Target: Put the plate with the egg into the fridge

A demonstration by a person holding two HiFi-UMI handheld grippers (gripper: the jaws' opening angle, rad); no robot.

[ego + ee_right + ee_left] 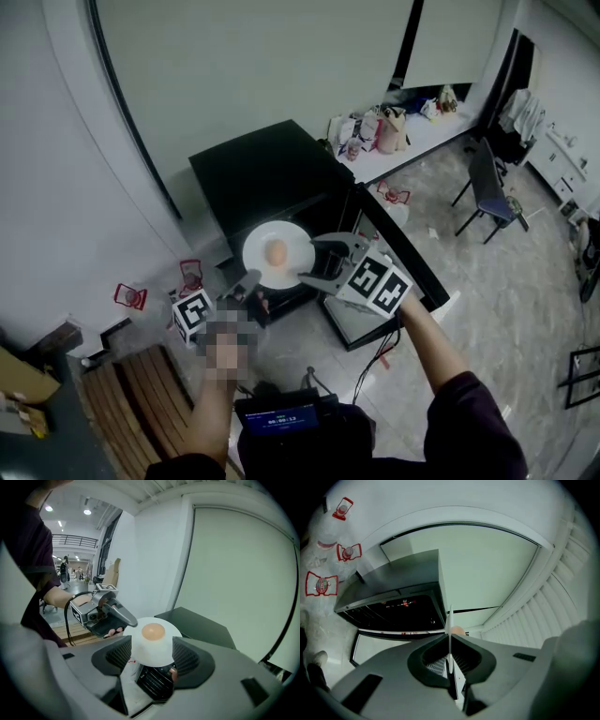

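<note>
Plate [265, 238] hangs in the air just in front of the small black fridge [267, 173], level, with the brown egg [276, 251] sitting near its middle. The left hand-held gripper [248, 279] has the plate by its near-left rim. Its own view shows the jaws pressed together on that rim, the plate seen edge-on as a thin white line running up between them.

The right hand-held gripper [323, 262] is at the plate's right side with its jaws spread wide. In its own view the plate's near edge dips into the gap between them, and neither pad is seen pressing on it.

The fridge stands on the floor against the pale wall, its door [412, 258] swung open to the right and its dark inside facing the person. A few clear bottles with red labels [129, 297] lie on the floor to the left, and a dark chair [487, 187] stands well off to the right.
</note>
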